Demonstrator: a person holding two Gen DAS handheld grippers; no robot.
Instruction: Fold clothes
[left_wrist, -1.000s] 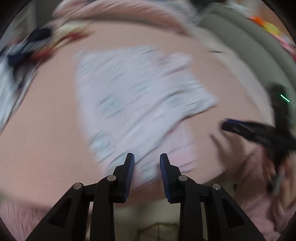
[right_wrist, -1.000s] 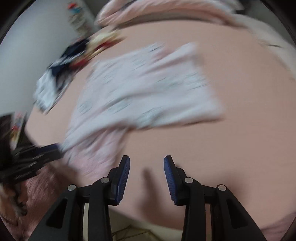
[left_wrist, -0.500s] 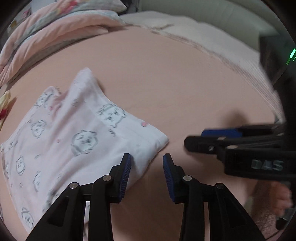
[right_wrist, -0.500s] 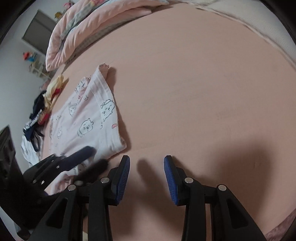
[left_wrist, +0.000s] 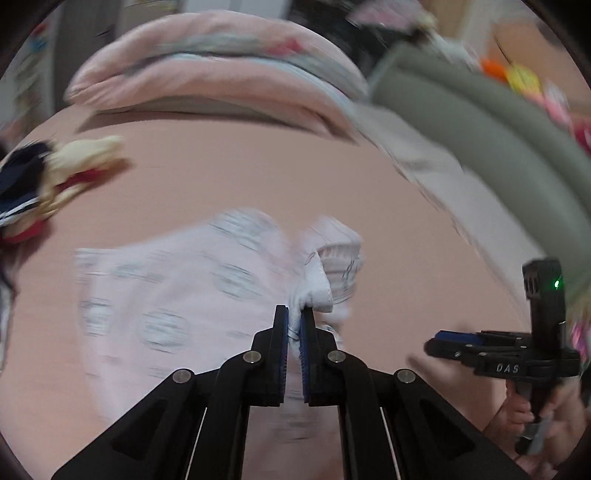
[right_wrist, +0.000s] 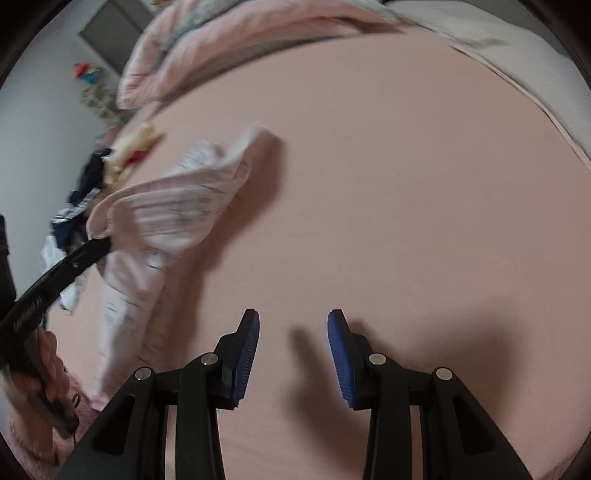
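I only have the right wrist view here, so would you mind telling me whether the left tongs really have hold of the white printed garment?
Observer: Yes. In the left wrist view the left tongs are shut on a bunched fold of the white printed garment.
Operator: Thank you. Is the cloth pinched deep or just at the tips?
Observer: The fabric sits between the blue pads and bulges out past their tips.
Operator: And how do my right tongs look from that side?
Observer: The right tongs show there from the side, over bare pink sheet, apart from the garment, with a green light lit on the handle unit.
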